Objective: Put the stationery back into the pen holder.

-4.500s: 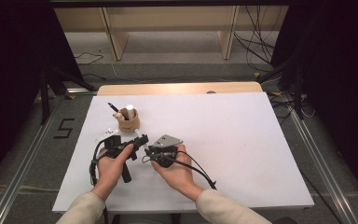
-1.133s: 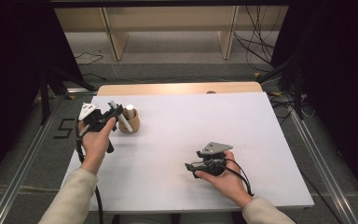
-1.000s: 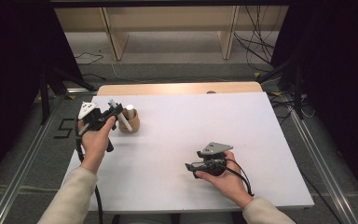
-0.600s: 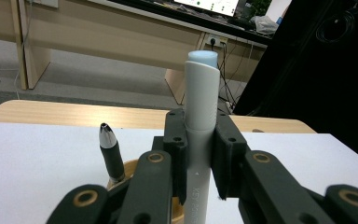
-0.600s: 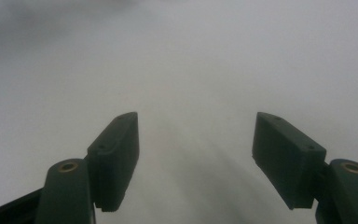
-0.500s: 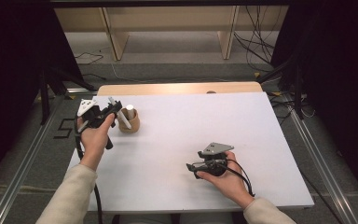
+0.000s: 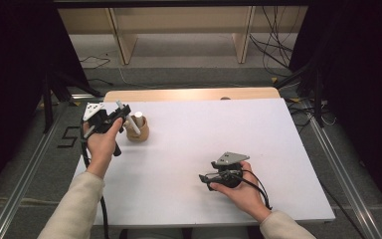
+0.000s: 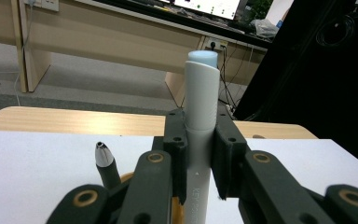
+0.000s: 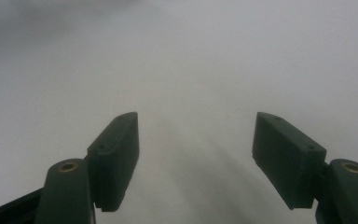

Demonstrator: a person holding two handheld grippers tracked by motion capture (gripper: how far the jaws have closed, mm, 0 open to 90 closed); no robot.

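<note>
My left gripper (image 7: 115,119) is at the table's far left, shut on a white marker (image 8: 200,107) that stands upright between its jaws. In the high view the white marker (image 7: 128,121) slants down toward a tan wooden cup (image 7: 140,134); whether its lower end is inside the cup I cannot tell. A dark pen (image 8: 104,161) with a silver tip stands in the cup, and a white cylinder (image 7: 139,118) stands there too. My right gripper (image 7: 205,180) rests low over the white table near the front right. In its own view my right gripper (image 9: 196,154) is open with nothing between its jaws.
The white tabletop (image 7: 219,134) spreads between the two hands. A wooden strip (image 7: 189,94) borders its far edge. Wooden furniture legs and cables lie on the floor beyond. Metal rails run along both sides of the table.
Since the oldest frame my left gripper went from the table's middle to the cup at far left, and my right drew back to the front right. Over the last second nothing visibly moved.
</note>
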